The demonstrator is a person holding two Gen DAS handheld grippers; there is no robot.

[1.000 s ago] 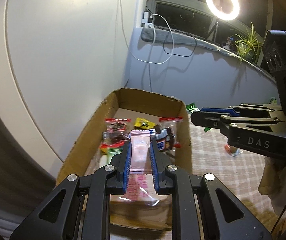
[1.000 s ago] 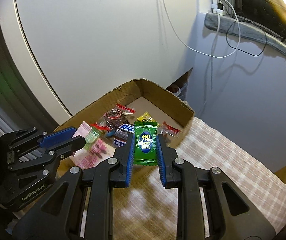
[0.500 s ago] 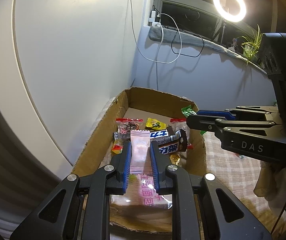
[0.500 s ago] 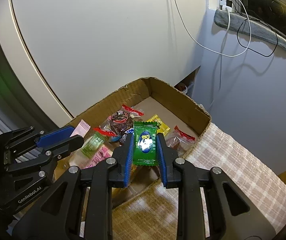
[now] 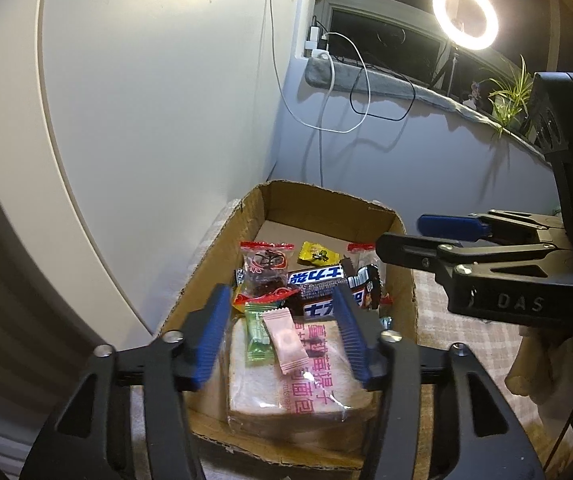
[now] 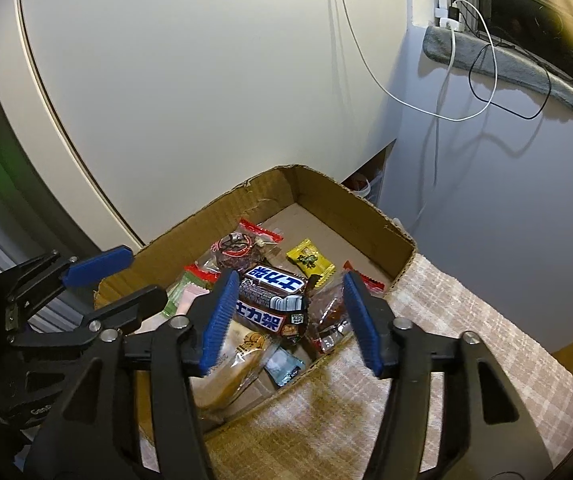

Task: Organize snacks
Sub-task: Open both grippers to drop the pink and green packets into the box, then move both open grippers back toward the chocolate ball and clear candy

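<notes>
The cardboard box (image 5: 326, 194) holds several wrapped snacks. My left gripper (image 5: 280, 294) hovers over its near end, jaws opening, nothing between the pads. The pink candy packet (image 5: 286, 344) lies loose below on a wrapped bread slice (image 5: 306, 384), beside a pale green packet (image 5: 256, 336). My right gripper (image 6: 289, 278) hangs over the box (image 6: 318, 176), jaws opening and empty, above two chocolate bars (image 6: 270, 300). The dark green candy packet does not show in either view. Each gripper appears in the other's view: the right gripper (image 5: 426, 236), the left gripper (image 6: 122, 280).
Red-topped packets (image 5: 264, 268) and a yellow candy (image 6: 310, 260) lie further back in the box. A checked cloth (image 6: 446, 340) covers the table to the right. White and black cables (image 5: 338, 92) hang on the wall behind. A ring light (image 5: 464, 14) glares at top right.
Both grippers went from shut to open. The pink packet dropped from the left jaws onto the bread, and the green packet left the right jaws. Both hands edged closer over the box.
</notes>
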